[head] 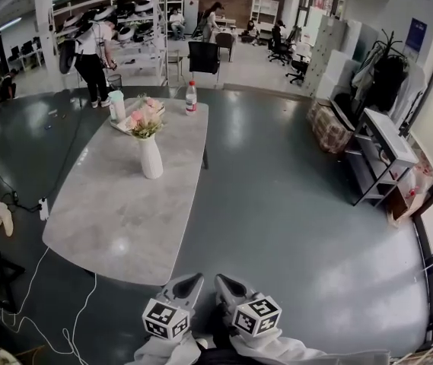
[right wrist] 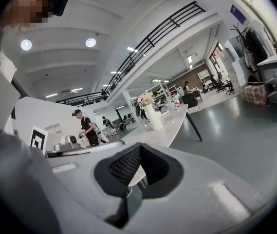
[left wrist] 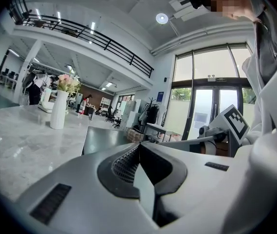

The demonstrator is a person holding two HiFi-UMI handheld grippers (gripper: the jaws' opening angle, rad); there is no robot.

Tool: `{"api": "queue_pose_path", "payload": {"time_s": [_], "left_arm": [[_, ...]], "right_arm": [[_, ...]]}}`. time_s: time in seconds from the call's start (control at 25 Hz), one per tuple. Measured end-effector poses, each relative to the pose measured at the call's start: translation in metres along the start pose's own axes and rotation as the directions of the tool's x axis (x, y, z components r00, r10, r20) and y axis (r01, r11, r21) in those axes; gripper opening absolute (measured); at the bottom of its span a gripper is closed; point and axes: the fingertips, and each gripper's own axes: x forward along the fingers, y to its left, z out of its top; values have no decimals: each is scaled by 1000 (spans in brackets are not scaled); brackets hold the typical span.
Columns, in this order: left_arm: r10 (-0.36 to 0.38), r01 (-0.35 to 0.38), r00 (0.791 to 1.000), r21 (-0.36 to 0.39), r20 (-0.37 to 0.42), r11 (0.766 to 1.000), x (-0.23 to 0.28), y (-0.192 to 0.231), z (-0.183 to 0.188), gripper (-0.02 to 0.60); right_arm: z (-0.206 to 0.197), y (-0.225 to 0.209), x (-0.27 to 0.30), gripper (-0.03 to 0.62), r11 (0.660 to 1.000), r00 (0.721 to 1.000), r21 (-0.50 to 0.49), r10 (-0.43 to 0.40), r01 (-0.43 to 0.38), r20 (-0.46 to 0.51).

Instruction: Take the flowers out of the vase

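A tall white vase (head: 151,158) stands on the far half of the long marble table (head: 117,219), with pink and cream flowers (head: 145,119) in it. My left gripper (head: 184,287) and right gripper (head: 231,287) are side by side off the table's near end, well short of the vase, both shut with nothing between the jaws. The left gripper view has the vase (left wrist: 58,110) and flowers (left wrist: 66,83) far off to the left, beyond my left gripper (left wrist: 139,145). The right gripper view has the vase (right wrist: 154,117) and flowers (right wrist: 145,99) ahead, past my right gripper (right wrist: 139,146).
A red-capped bottle (head: 191,97), a pale cup (head: 116,105) and a tray sit at the table's far end. A black chair (head: 204,58) stands behind it. Shelving (head: 380,154) lines the right wall. Cables and a power strip (head: 43,208) lie left of the table. People stand further back.
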Motion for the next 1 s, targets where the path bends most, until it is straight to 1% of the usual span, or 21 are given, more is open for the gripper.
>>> {"api": "queue_pose_path", "payload": {"time_s": [0.32,0.44,0.64,0.8,1.0], "left_arm": [[47,-47,999,-14,8,999,56,33,20,3],[72,-72,997,-3,13,997,78,40,31,3],[105,-105,994,-7,18,994,110,57,39,3],[118,-118,993,-14,17,993,141,60,44,3],[137,-136,990,-15,35,991,172,67,52,3]], "right_arm": [[36,-41,49,-2,998,997,-9,69,-69,-25],[50,-61,61,-2,996,995,-5,93,-93,-33],[66,-92,80,-2,993,992,0,114,-114,-43],[81,-122,88,-2,992,991,7,123,-123,-49],[97,-154,101,-1,990,988,2,142,-142,-56]]}}
